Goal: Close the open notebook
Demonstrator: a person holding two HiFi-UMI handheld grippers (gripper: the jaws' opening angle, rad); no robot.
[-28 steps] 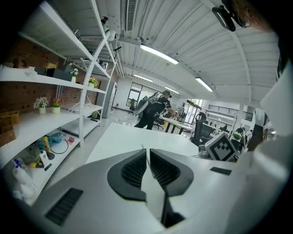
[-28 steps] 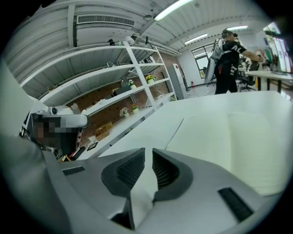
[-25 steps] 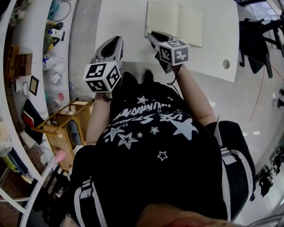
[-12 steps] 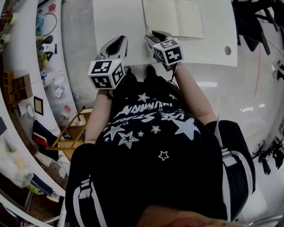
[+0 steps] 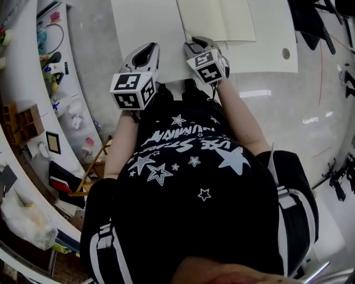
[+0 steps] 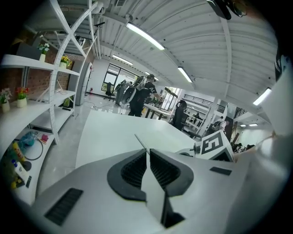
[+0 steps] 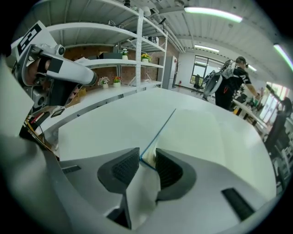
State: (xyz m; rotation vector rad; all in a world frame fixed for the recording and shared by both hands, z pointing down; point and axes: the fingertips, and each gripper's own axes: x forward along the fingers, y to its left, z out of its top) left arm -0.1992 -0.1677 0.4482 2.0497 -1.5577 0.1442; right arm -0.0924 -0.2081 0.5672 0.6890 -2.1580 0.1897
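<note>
The open notebook (image 5: pixel 219 19) lies flat on the white table (image 5: pixel 150 22), cream pages up. My right gripper (image 5: pixel 192 42) is at its near left corner. In the right gripper view the blue-edged corner (image 7: pixel 147 160) sits between the jaws of that gripper (image 7: pixel 147 155). Those jaws stand wide and are closing slightly, and the pads do not press on it. The pages (image 7: pixel 197 128) stretch away ahead. My left gripper (image 5: pixel 146 54) hovers over bare table to the left, apart from the notebook. Its jaws (image 6: pixel 148 151) are shut with nothing in them.
The table has a round hole (image 5: pixel 285 54) near its right front edge. Curved shelves with small clutter (image 5: pixel 50 61) run along the left. Dark chairs (image 5: pixel 310 16) stand at the top right. A person (image 7: pixel 231 82) stands at other tables in the background.
My right gripper has tipped downward and rolled while staying at the notebook's near left corner. The left gripper has sunk a little toward the table. The notebook lies open as before.
</note>
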